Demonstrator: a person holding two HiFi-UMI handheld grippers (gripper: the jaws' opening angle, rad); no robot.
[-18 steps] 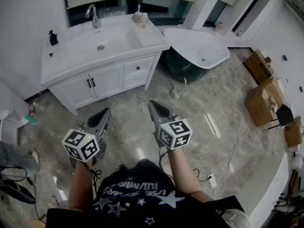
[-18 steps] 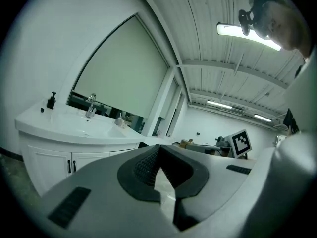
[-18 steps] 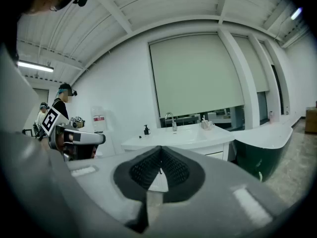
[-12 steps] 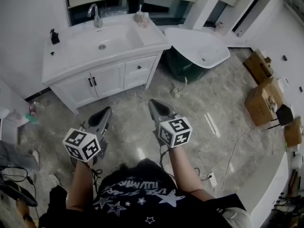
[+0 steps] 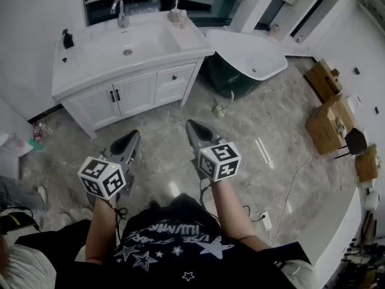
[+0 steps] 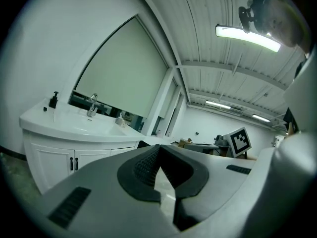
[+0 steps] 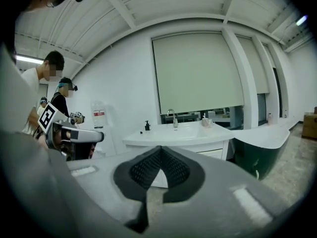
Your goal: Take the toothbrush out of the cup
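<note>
The cup [image 5: 176,18] with the toothbrush in it stands at the back right corner of the white vanity top [image 5: 72,80], beside the basin. It also shows small and far off in the left gripper view as the cup [image 6: 120,119], and in the right gripper view as the cup [image 7: 205,121]. My left gripper [image 5: 129,138] and right gripper [image 5: 194,125] hover side by side over the floor, well short of the vanity. Both are shut and empty: the left gripper [image 6: 159,147] and right gripper [image 7: 159,148] have their jaws closed tip to tip.
A faucet [image 5: 120,8] and a soap dispenser [image 5: 67,38] stand on the vanity. A white bathtub [image 5: 246,53] sits to its right. Cardboard boxes [image 5: 328,122] and a cable lie at the right. People [image 7: 49,98] stand to the left.
The head view has shifted a little, so the vanity sits slightly higher in frame. Both grippers stay shut and side by side, edged slightly forward. A person's clothing now shows at lower left.
</note>
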